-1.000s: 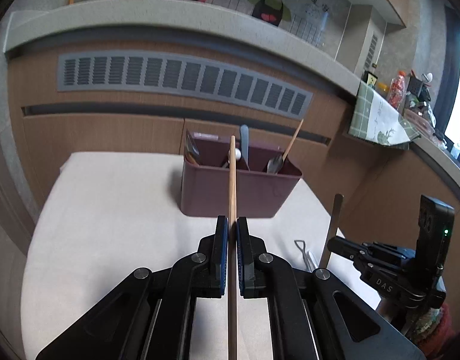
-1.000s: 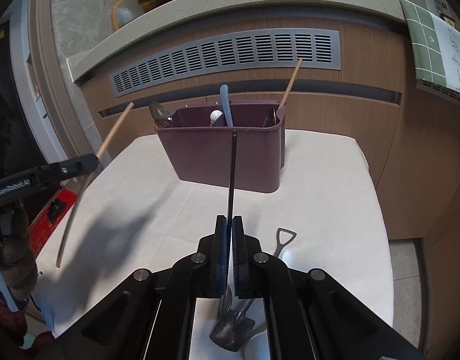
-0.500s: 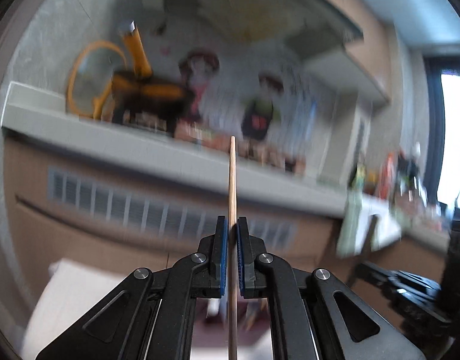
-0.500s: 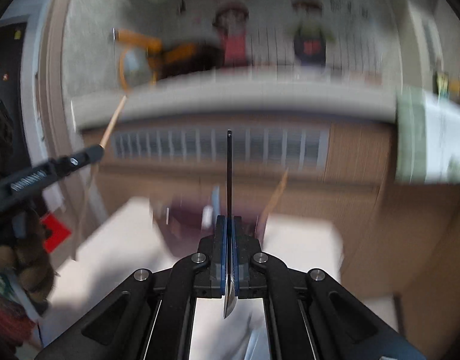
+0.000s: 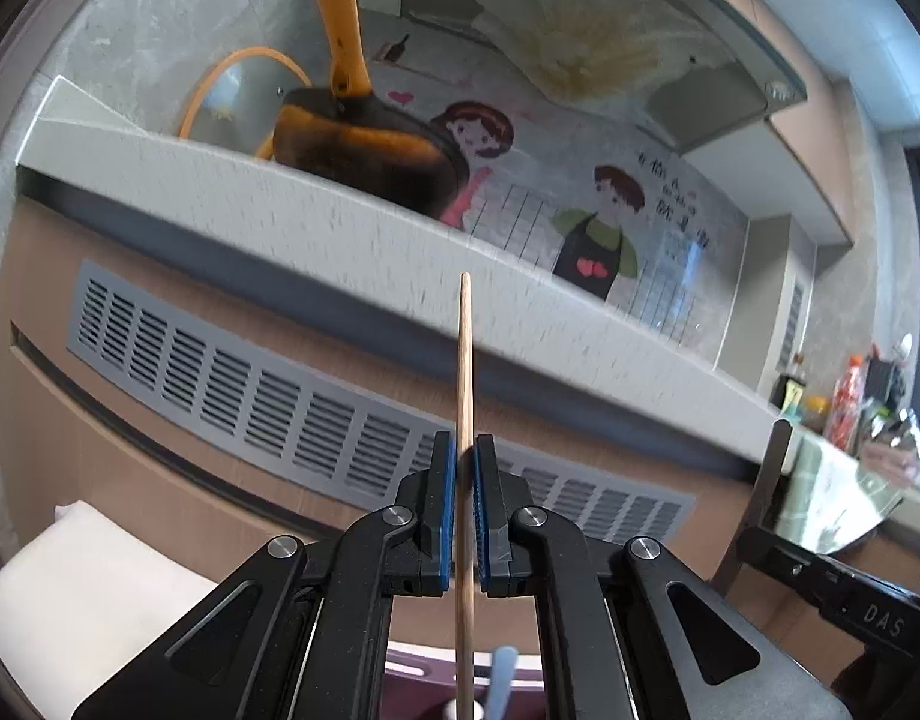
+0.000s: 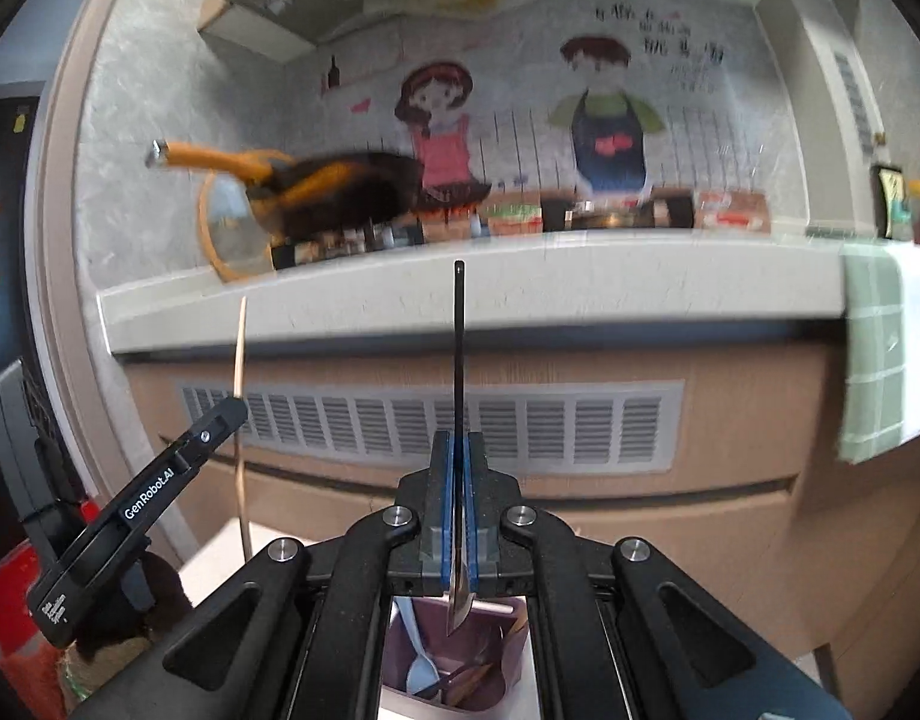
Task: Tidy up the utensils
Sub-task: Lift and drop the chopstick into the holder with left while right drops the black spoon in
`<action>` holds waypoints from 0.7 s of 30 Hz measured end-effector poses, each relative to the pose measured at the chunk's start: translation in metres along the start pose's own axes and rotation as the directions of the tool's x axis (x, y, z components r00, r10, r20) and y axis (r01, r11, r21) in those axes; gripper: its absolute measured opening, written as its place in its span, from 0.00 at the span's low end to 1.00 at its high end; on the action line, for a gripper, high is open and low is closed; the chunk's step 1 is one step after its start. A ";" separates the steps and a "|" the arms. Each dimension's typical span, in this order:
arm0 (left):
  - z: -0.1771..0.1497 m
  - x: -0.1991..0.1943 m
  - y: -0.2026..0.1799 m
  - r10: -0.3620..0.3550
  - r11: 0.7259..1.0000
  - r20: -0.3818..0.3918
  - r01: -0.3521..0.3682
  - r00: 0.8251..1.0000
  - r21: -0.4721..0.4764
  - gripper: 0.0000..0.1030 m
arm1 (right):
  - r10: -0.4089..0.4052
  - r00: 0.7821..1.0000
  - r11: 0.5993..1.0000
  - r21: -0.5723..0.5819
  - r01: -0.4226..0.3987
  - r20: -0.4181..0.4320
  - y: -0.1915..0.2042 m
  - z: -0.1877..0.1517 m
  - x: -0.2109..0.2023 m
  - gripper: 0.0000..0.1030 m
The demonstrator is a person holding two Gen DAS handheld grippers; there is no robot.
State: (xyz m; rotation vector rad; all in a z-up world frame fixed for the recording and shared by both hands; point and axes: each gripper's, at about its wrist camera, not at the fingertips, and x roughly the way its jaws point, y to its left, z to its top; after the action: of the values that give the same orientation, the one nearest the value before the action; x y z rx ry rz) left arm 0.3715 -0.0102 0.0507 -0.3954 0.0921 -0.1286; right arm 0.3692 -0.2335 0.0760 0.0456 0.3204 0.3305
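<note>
Two grippers I hold over the white table (image 5: 87,570): left (image 5: 466,516) clamps chopstick (image 5: 464,372), right (image 6: 458,510) clamps spoon (image 6: 458,360); counter (image 6: 520,282) behind.

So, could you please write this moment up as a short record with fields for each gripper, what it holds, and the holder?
left gripper: shut on wooden chopstick, which stands upright between the pads
right gripper: shut on black-handled spoon, handle up, metal bowl hanging below the pads
utensil holder: maroon, below both grippers, seen between the fingers
holder contents: pale blue spoon and brown wooden utensils
backdrop: counter ledge with vent grille beneath
</note>
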 end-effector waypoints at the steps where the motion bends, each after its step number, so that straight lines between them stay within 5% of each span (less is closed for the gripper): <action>1: -0.005 0.007 0.001 0.001 1.000 -0.017 -0.001 1.000 -0.003 0.05 | -0.007 1.000 1.000 0.000 0.007 -0.017 0.000 -0.005 0.007 0.03; 12: -0.041 0.017 0.001 0.011 1.000 -0.066 -0.009 0.998 0.030 0.06 | 0.010 0.993 1.000 0.006 -0.010 -0.116 -0.007 -0.042 0.042 0.03; 15: -0.050 0.010 0.007 -0.027 0.999 -0.139 0.031 0.990 0.024 0.10 | 0.104 0.982 0.994 0.050 -0.097 -0.160 -0.012 -0.056 0.049 0.04; 17: -0.050 0.002 0.012 -0.048 0.999 -0.180 0.051 0.982 0.013 0.26 | 0.149 0.966 0.988 0.074 -0.136 -0.213 -0.015 -0.065 0.052 0.06; 21: -0.050 -0.018 0.019 -0.052 0.999 -0.273 0.050 0.961 -0.014 0.35 | 0.104 0.967 0.994 0.053 -0.094 -0.231 -0.017 -0.075 0.036 0.14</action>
State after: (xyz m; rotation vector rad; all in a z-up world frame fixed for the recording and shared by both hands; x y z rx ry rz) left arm 0.3505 -0.0090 -0.0016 -0.3859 0.3554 -0.2333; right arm 0.3830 -0.2389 -0.0080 0.0635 0.5602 0.4298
